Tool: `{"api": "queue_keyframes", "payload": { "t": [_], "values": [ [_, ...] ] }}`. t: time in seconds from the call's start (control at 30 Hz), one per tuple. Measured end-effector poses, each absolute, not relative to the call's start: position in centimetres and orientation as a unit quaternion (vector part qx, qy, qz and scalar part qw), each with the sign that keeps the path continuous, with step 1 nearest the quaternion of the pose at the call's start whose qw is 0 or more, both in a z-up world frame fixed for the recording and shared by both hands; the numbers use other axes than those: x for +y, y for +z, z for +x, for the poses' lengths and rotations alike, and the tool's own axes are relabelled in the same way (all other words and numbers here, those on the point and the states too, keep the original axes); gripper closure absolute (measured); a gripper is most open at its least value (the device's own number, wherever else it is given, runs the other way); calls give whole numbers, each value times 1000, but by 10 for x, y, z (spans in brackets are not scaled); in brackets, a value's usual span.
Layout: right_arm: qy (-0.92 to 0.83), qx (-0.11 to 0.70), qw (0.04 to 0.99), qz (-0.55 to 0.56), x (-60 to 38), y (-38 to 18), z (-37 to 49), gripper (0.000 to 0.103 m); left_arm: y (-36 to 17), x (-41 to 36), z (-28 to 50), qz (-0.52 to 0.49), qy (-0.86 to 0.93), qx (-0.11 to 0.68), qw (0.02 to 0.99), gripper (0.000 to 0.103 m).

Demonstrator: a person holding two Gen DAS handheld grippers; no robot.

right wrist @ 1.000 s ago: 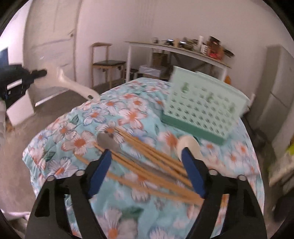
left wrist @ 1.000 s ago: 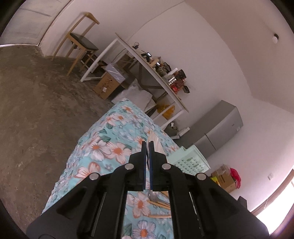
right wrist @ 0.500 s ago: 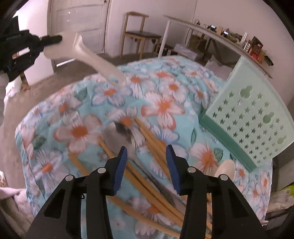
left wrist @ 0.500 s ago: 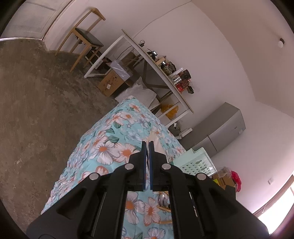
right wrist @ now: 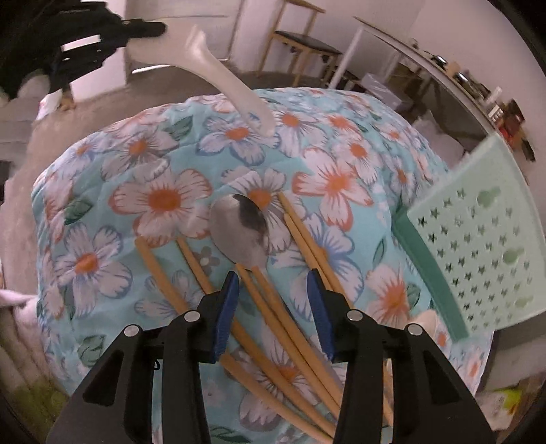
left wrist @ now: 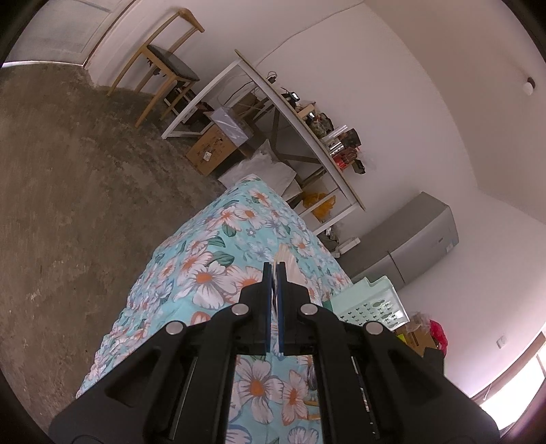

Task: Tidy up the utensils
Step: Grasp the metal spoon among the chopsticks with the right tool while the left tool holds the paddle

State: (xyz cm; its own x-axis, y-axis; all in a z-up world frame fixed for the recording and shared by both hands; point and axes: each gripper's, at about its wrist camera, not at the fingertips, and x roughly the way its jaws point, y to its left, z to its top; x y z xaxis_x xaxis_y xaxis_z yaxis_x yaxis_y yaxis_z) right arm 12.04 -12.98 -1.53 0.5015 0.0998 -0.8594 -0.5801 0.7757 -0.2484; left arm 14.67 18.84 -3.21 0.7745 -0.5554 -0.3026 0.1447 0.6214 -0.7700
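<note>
Nearest, the right gripper (right wrist: 273, 290) has been narrowed and lowered since a second ago; its fingers are spread astride the metal spoon (right wrist: 240, 234) and wooden chopsticks (right wrist: 273, 307). Beyond the spoon, the white ladle (right wrist: 218, 73) is kept pinched by the left gripper (right wrist: 145, 29). No writing can be read.

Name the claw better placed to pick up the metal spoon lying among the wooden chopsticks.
Right. The right claw hangs just over the metal spoon, its handle between the apart jaws. The left claw is already shut on a white plastic spoon, off to the side.
</note>
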Motion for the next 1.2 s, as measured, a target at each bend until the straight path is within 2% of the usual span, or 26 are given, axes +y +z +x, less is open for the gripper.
{"api": "queue_keyframes", "payload": {
  "t": [0.27,0.6,0.77,0.93,1.2],
  "values": [
    [170,448,851,-215,-152,0,135,61,-39,189,150,-386,-205,272,857,101],
    [190,463,826,-260,-139,-21,121,61,-42,190,151,-390,-204,277,854,101],
    [192,437,821,-314,-121,-25,119,61,-42,188,154,-389,-201,279,854,101],
    [188,418,816,-353,-104,-30,119,69,-42,187,154,-386,-198,278,857,101],
    [209,451,834,-240,-118,-24,137,85,-40,186,153,-385,-198,278,857,101]
  ]
}}
